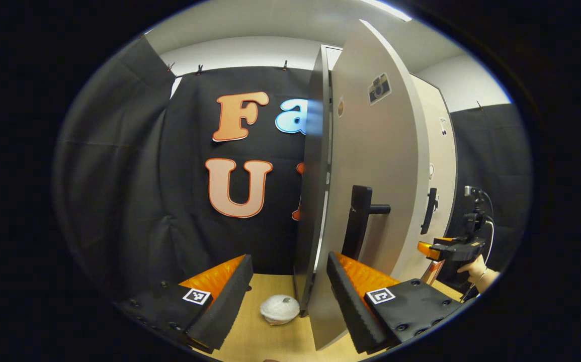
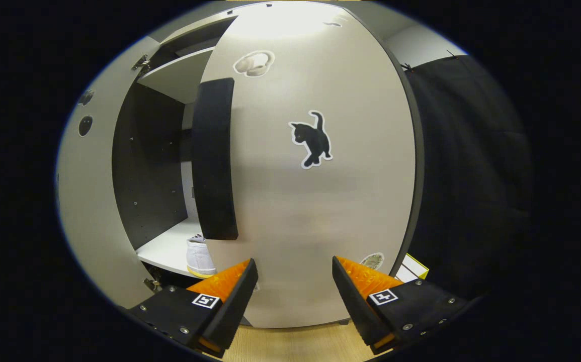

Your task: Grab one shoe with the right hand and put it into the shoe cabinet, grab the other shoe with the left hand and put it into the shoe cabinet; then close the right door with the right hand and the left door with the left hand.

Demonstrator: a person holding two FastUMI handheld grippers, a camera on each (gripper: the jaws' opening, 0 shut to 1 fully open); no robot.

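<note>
The right gripper [image 2: 293, 289] is hovering with its jaws wide apart and empty, facing the right door [image 2: 315, 201], which is standing partly open. A white shoe [image 2: 198, 257] is sitting on the cabinet's lower shelf [image 2: 167, 249]. The left gripper [image 1: 287, 284], jaws equally spread and empty, is straddling the edge of the left door [image 1: 370, 166]. Pushing off-centre is likely risking a finger catching the black handle [image 2: 213, 161], or one door swinging into the other.
</note>
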